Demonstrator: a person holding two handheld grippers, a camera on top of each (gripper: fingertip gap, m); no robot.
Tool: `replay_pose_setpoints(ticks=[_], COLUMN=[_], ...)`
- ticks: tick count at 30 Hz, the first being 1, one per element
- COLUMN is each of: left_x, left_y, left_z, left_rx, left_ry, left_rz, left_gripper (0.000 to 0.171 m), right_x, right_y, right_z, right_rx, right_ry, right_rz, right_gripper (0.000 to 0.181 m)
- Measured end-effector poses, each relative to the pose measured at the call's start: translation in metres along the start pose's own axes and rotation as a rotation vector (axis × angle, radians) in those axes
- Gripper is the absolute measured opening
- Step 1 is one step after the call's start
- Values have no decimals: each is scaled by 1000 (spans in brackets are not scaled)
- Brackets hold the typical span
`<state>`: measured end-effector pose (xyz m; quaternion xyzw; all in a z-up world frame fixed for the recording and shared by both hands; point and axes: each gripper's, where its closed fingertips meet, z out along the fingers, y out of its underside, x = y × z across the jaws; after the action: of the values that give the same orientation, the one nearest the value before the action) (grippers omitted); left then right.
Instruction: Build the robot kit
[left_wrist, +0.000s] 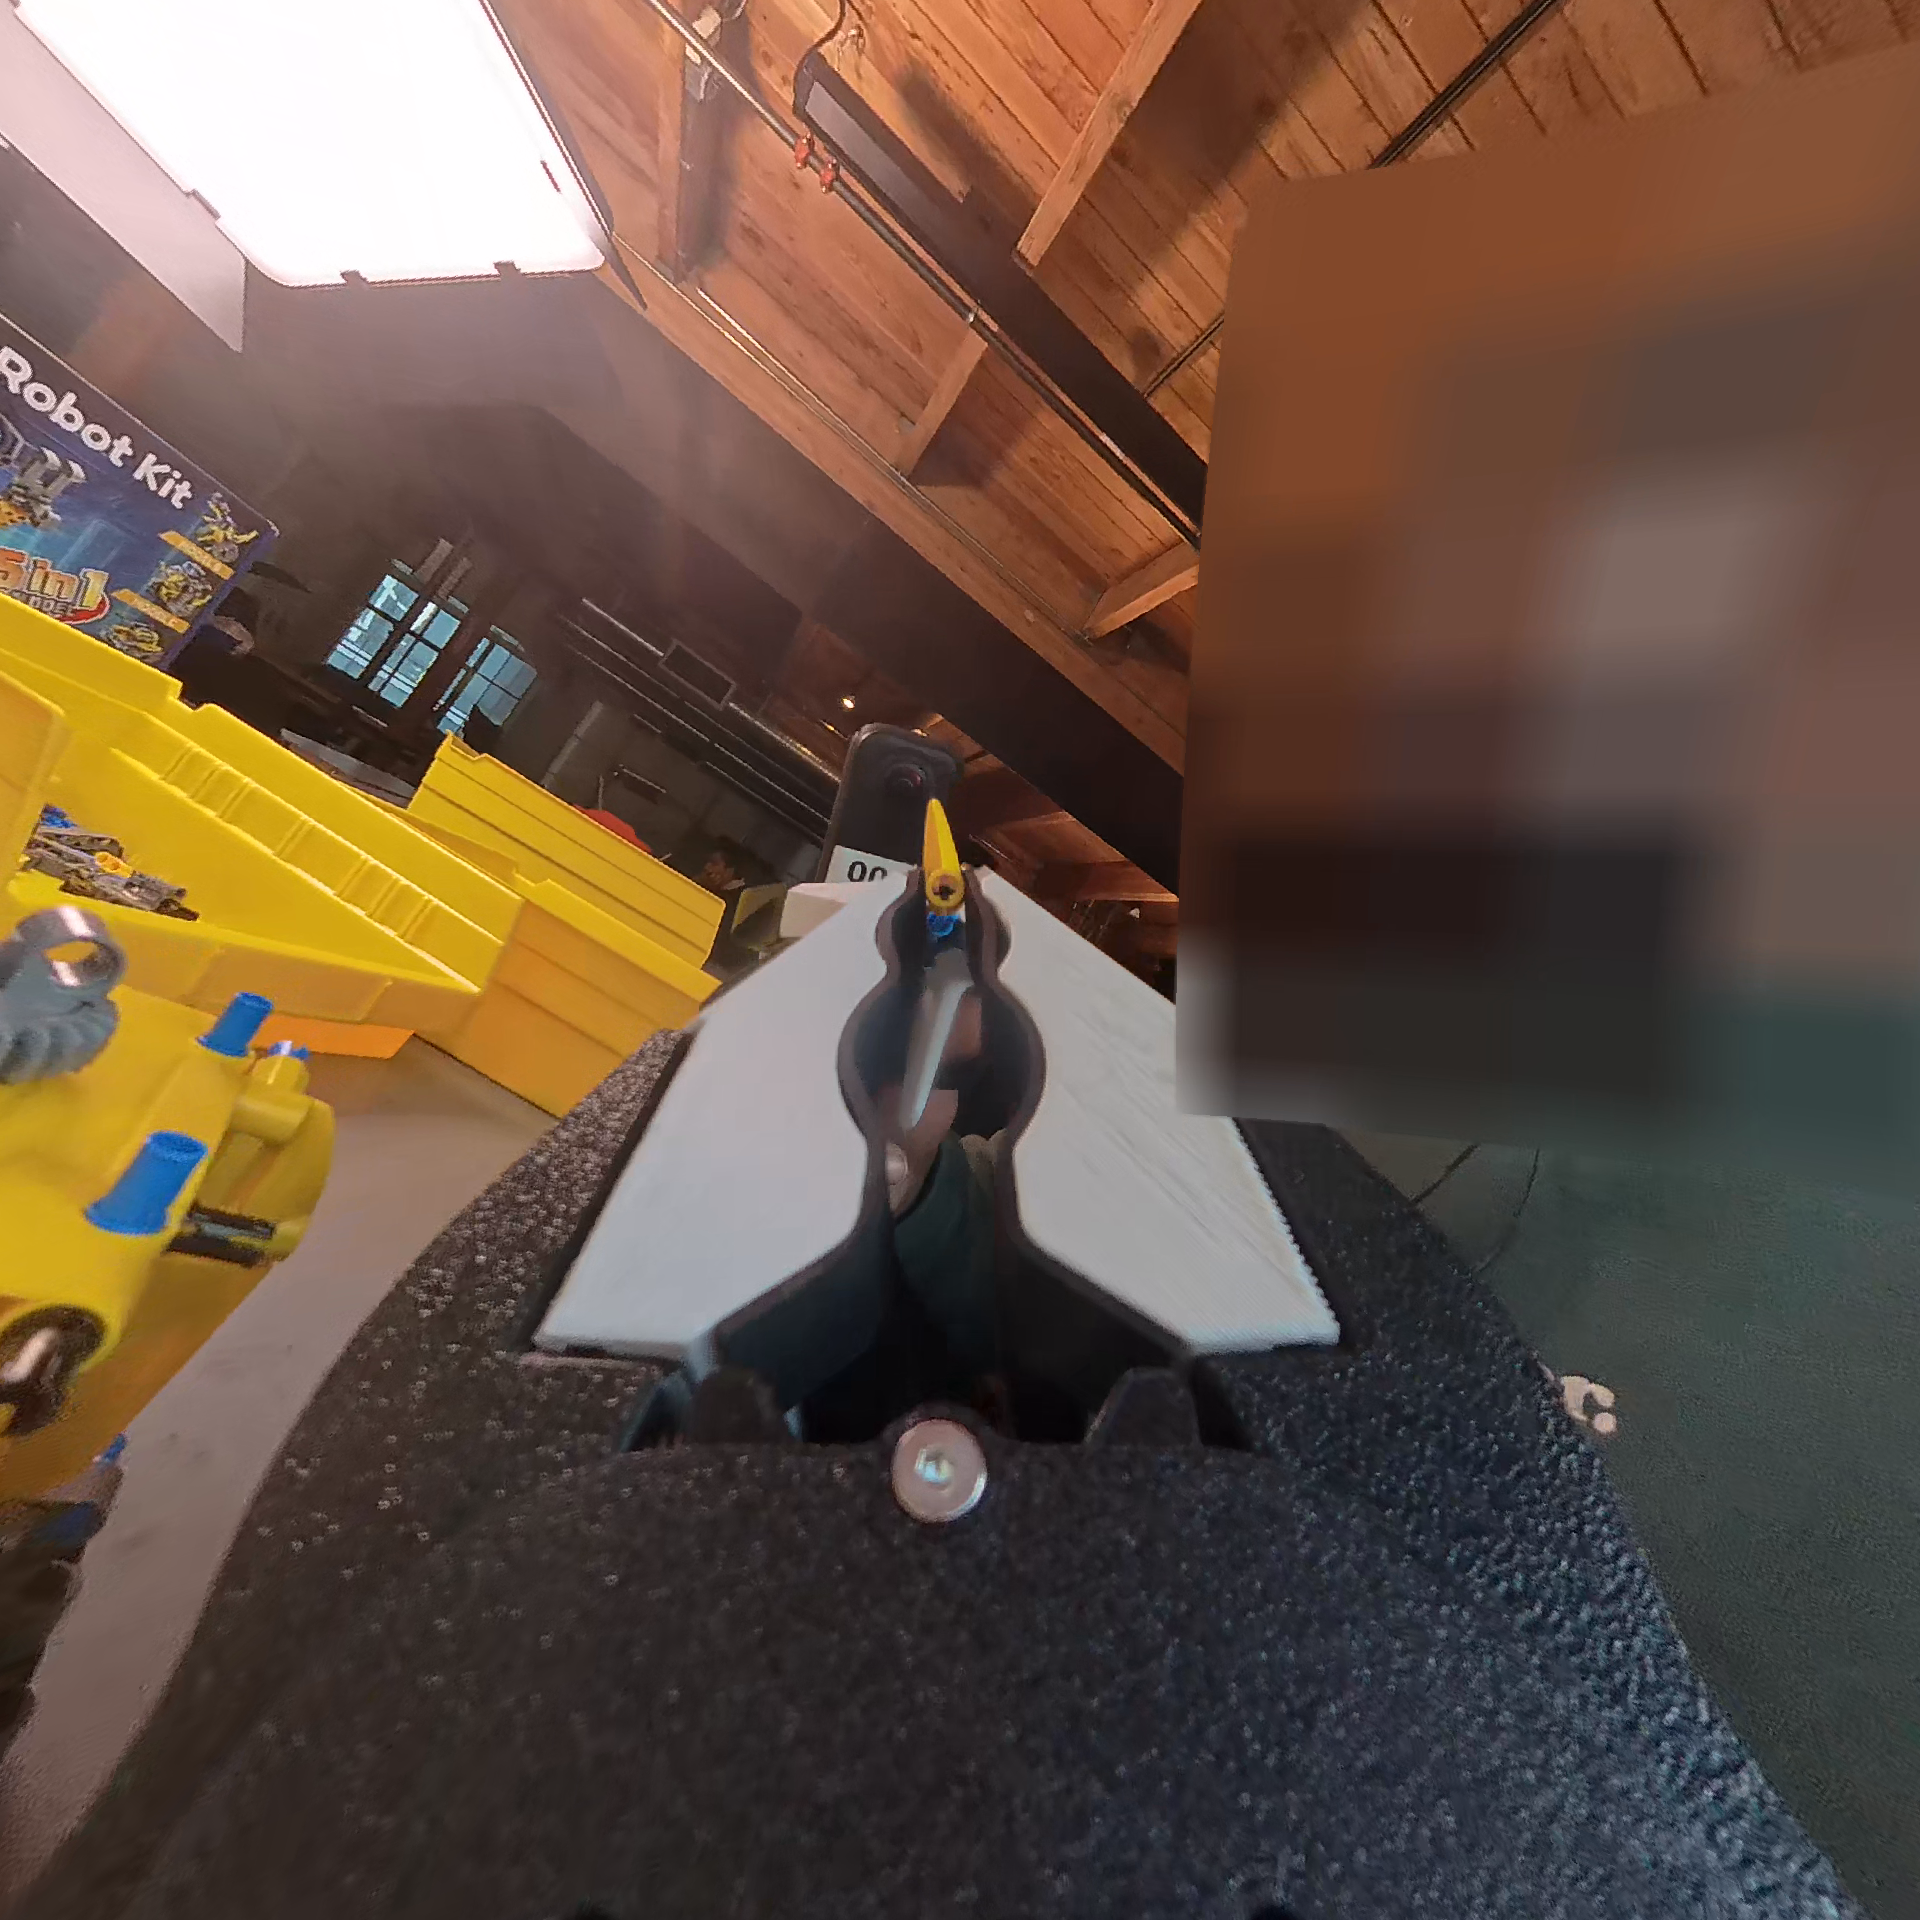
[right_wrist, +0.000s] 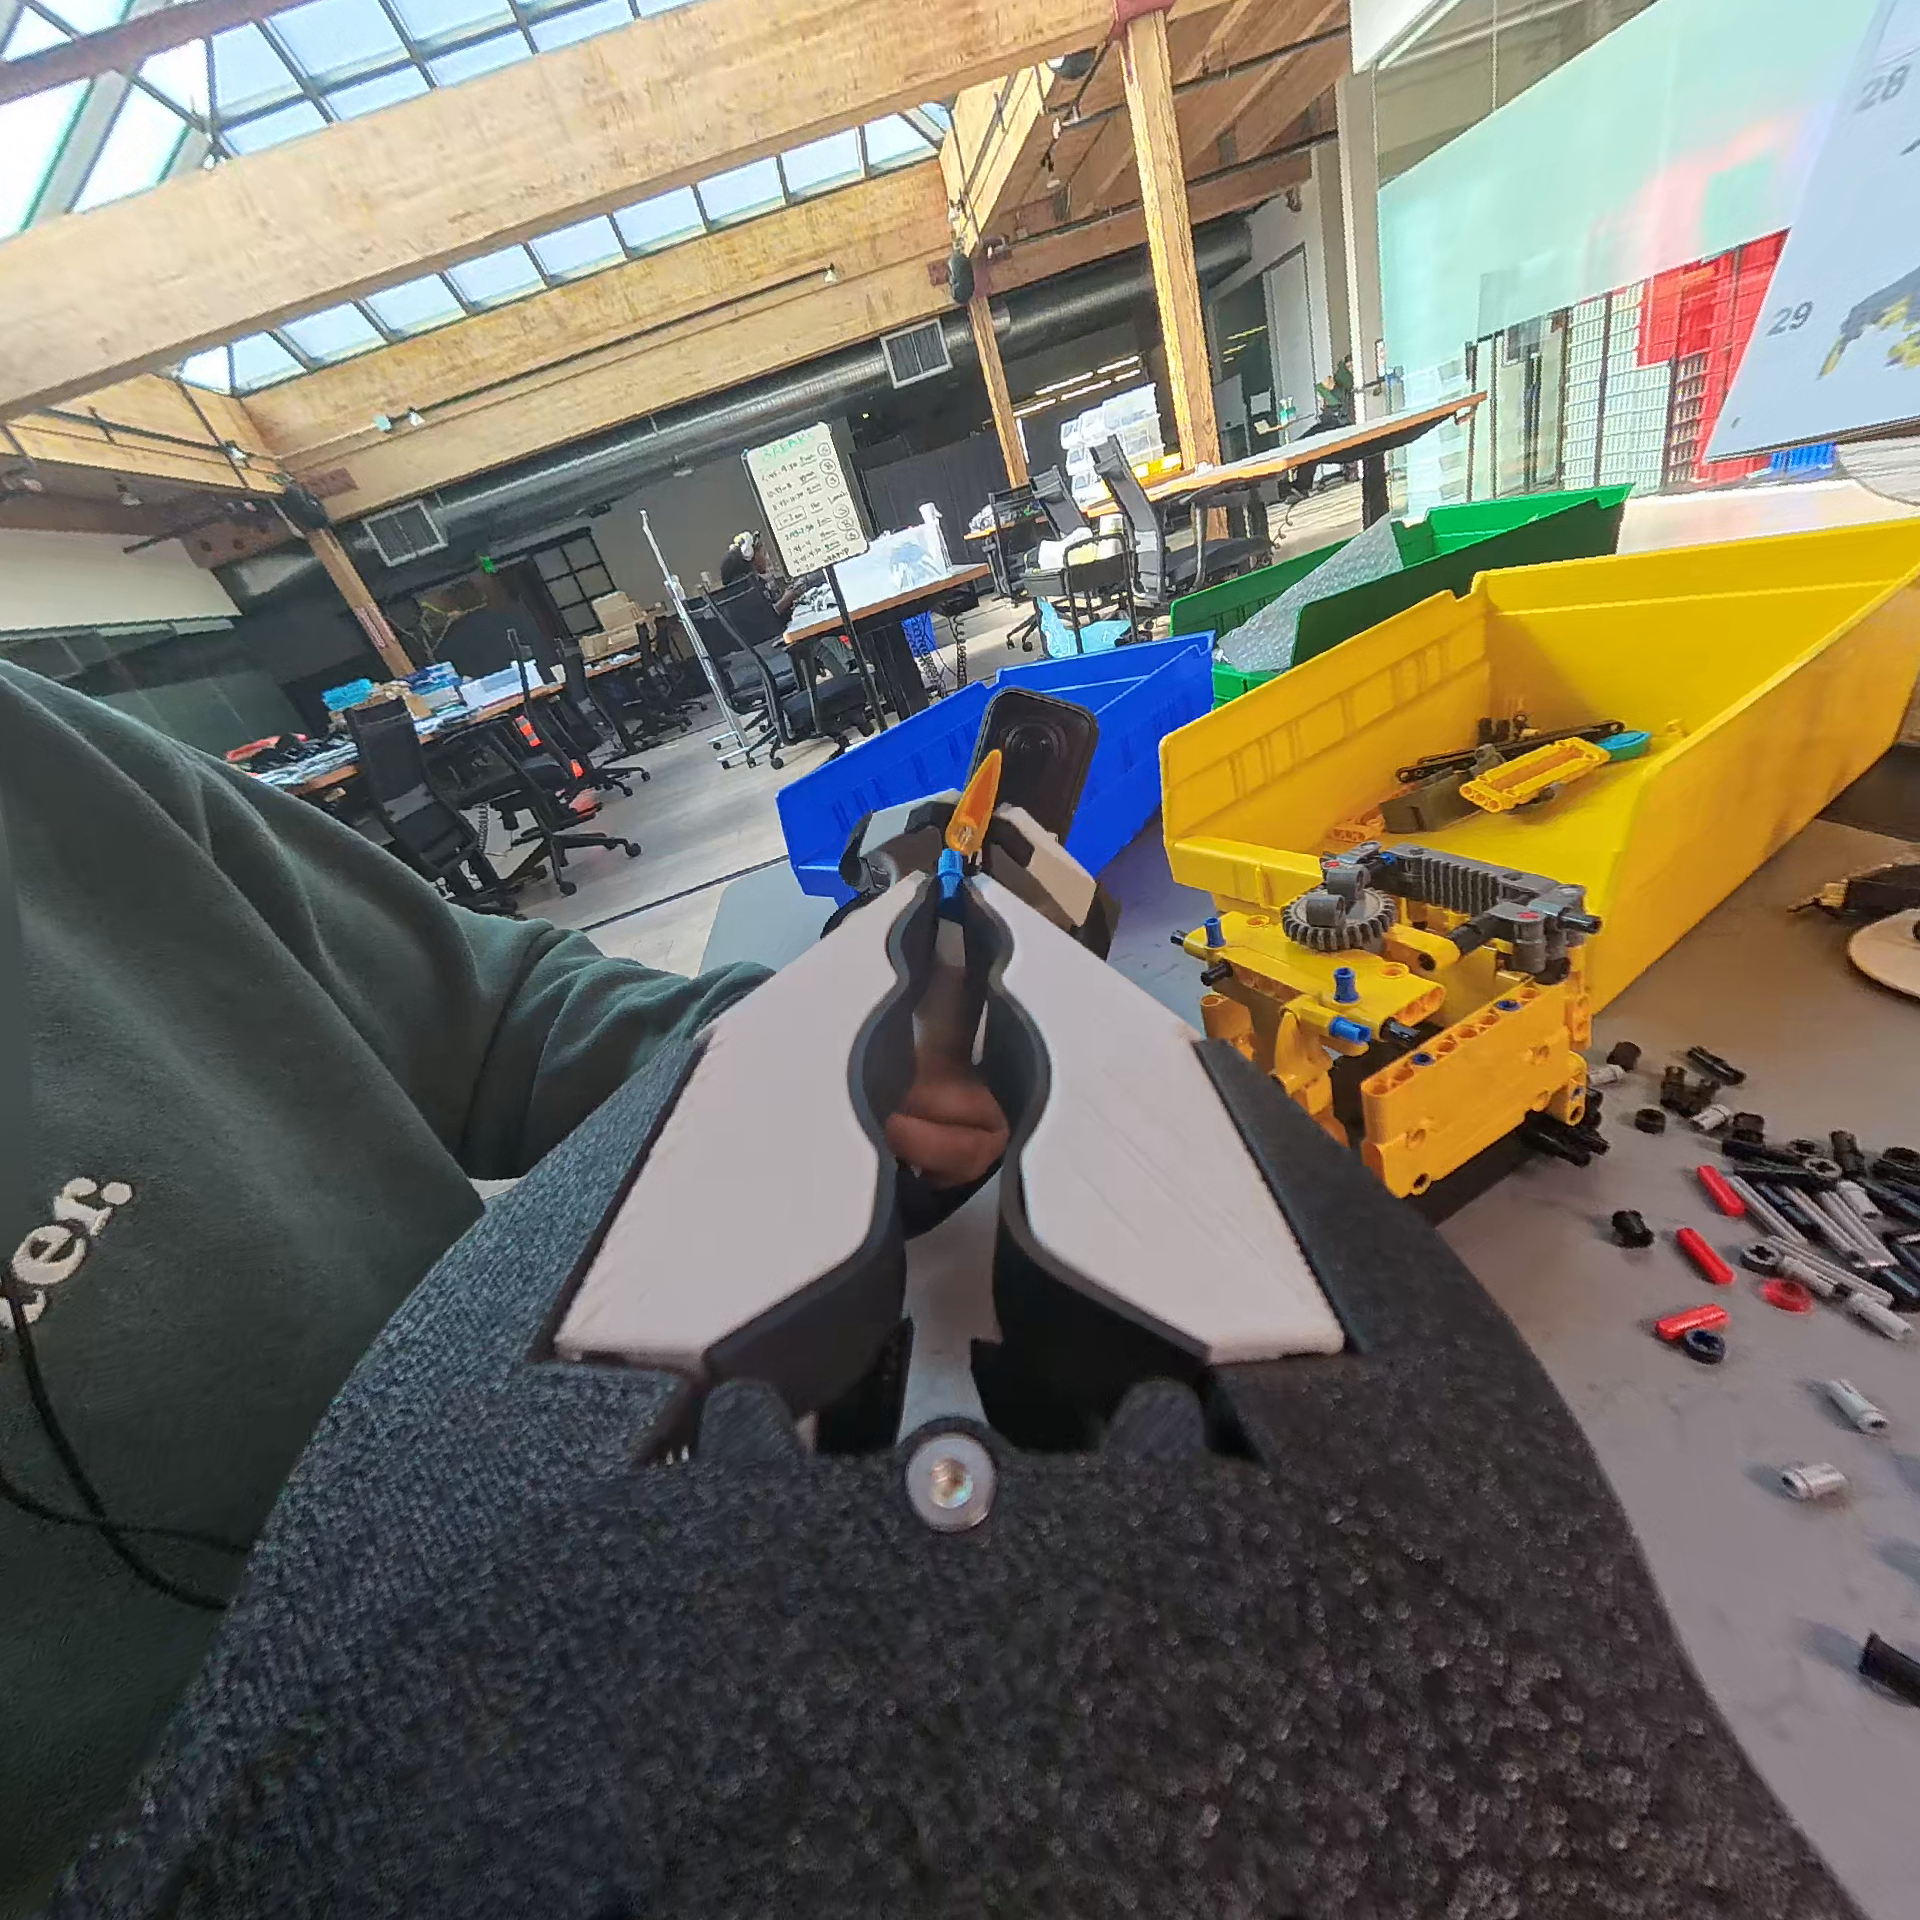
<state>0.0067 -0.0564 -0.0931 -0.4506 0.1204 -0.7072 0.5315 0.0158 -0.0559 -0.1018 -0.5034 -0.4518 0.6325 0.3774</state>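
Observation:
My left gripper (left_wrist: 940, 914) is shut, with a small tapered yellow piece (left_wrist: 940, 847) and its blue pin (left_wrist: 938, 927) at the fingertips. My right gripper (right_wrist: 948, 904) is shut on the blue pin (right_wrist: 948, 885), and the yellow piece (right_wrist: 974, 805) stands up from it. The two grippers meet tip to tip, held up off the table. Each view shows the other gripper's camera just behind the piece. A half-built yellow brick vehicle (right_wrist: 1392, 1018) with grey gears stands on the table to the right; it also shows at the left in the left wrist view (left_wrist: 125, 1195).
A yellow bin (right_wrist: 1714, 665) with loose parts stands behind the vehicle, with a blue bin (right_wrist: 914, 769) and a green bin (right_wrist: 1455, 561) beyond. Small black, grey and red pins (right_wrist: 1787, 1216) litter the grey table. A person's green sleeve (right_wrist: 208, 987) fills the left. The grippers are tip to tip, or close to it.

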Motion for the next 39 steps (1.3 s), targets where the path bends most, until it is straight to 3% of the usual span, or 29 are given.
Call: replay_pose_setpoints(ticks=[10, 17, 30, 39], left_x=[-4, -6, 0, 2], left_y=[10, 11, 13, 27], left_z=[2, 3, 9, 6], left_rx=[-73, -82, -115, -254], left_ry=[-52, -110, -55, -30], left_rz=[92, 153, 279, 318], left_gripper=[5, 5, 5, 6], right_x=[3, 6, -1, -6], right_y=[5, 6, 4, 13], right_z=[-1, -2, -4, -8], right_rx=[-23, -40, 81, -34], right_ry=[3, 59, -161, -196], right_rz=[28, -53, 438, 394], right_gripper=[3, 3, 2, 2])
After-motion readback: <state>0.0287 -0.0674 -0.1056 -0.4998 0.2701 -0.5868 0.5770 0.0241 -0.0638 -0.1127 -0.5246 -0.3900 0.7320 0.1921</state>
